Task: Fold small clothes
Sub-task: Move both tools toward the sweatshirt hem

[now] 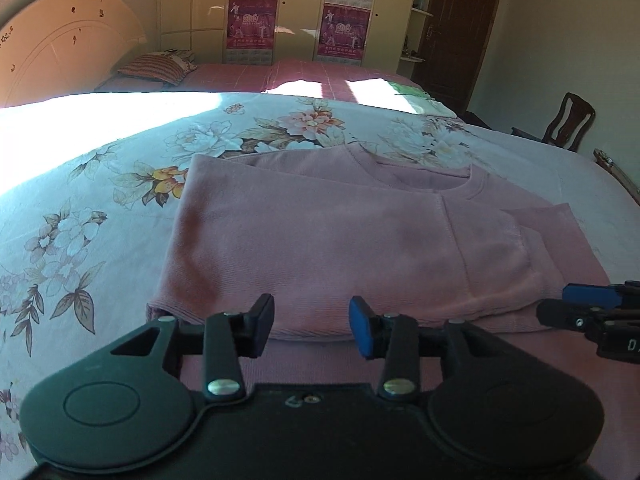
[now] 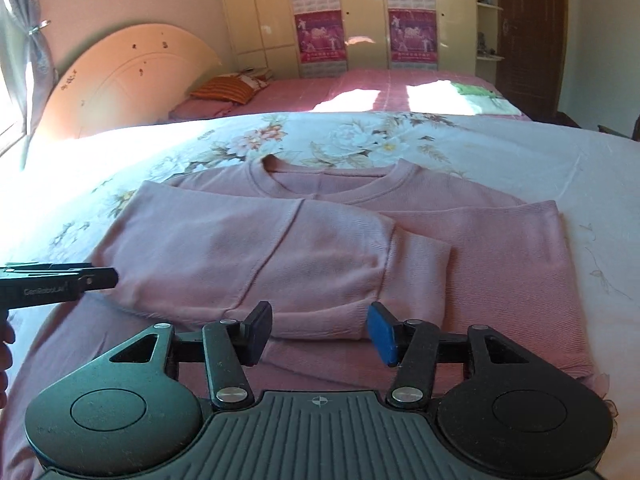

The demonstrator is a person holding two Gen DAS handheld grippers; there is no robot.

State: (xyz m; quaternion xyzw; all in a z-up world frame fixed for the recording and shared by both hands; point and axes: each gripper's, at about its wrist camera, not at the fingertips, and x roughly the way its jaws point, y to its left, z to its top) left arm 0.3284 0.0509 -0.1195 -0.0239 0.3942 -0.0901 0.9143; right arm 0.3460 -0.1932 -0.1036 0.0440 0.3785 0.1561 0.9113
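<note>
Pink sweater lies flat on the floral bedspread, collar at the far end, hem toward the cameras. Its left side panel and sleeve are already folded in over the body; the cuff lies near the middle.

Left tool: jaws spread, nothing between the pads, hovering just over the folded edge near the hem. Right tool: also spread, empty, just above the hem by the cuff. Neither is pinching cloth.

Step, my read: 1st side fold is down and released. The right side still lies flat and unfolded. The next move calls for pinching that right edge at shoulder and hem, then carrying it across to match, sleeve tucked in, without dragging the first fold.

View differences: the right wrist view shows the full collar, the whole unfolded right side and the left tool's body at the left edge, plus part of a hand. The left wrist view shows the fold's outer left edge and the right tool at the frame's right.
</note>
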